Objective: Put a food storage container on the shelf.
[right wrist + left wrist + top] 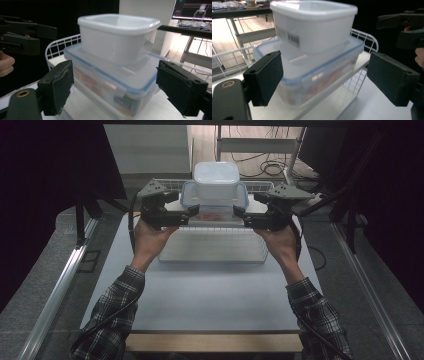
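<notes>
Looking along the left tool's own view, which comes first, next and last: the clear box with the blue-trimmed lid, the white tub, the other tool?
1. Clear box with the blue-trimmed lid: straight ahead, lowest, between the left tool's open jaws.
2. White tub: stacked on that box, slightly farther back.
3. Other tool: beyond both, upper right.

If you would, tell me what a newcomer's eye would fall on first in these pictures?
A white lidded plastic tub stands on a clear, blue-rimmed rectangular plastic box, at the far middle of the table by a white wire rack. The left hand-held gripper and the right hand-held gripper flank the box, jaws open.
</notes>
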### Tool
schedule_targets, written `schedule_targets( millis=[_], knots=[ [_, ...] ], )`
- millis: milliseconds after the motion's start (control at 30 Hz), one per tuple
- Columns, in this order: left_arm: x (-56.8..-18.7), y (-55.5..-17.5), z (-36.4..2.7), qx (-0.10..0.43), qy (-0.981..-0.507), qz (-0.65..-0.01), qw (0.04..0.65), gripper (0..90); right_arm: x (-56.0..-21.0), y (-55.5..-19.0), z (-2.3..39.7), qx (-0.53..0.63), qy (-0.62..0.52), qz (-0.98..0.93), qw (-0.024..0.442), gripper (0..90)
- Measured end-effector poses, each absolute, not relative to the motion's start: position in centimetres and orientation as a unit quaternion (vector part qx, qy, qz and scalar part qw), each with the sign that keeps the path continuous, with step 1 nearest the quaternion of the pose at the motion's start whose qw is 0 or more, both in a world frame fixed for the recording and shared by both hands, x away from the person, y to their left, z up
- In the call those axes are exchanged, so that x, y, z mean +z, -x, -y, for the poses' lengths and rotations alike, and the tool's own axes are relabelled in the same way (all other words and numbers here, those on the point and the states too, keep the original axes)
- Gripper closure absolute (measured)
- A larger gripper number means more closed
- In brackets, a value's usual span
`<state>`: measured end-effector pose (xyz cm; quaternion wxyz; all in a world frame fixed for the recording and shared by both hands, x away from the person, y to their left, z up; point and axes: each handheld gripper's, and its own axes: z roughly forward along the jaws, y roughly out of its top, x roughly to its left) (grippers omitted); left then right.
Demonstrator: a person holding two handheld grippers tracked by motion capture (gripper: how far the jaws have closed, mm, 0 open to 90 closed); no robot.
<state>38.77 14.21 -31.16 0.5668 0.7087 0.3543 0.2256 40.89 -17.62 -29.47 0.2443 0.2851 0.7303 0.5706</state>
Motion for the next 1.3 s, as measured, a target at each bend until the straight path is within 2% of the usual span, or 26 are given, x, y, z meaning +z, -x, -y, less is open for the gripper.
schedule_targets(
  millis=[1300],
  knots=[
    [-36.7,-35.2,-14.9,0.221,-0.728,-0.340,0.553,4.7,-34.0,-38.2,18.1,0.555,-0.276,-0.753,0.222,4.1]
  ],
)
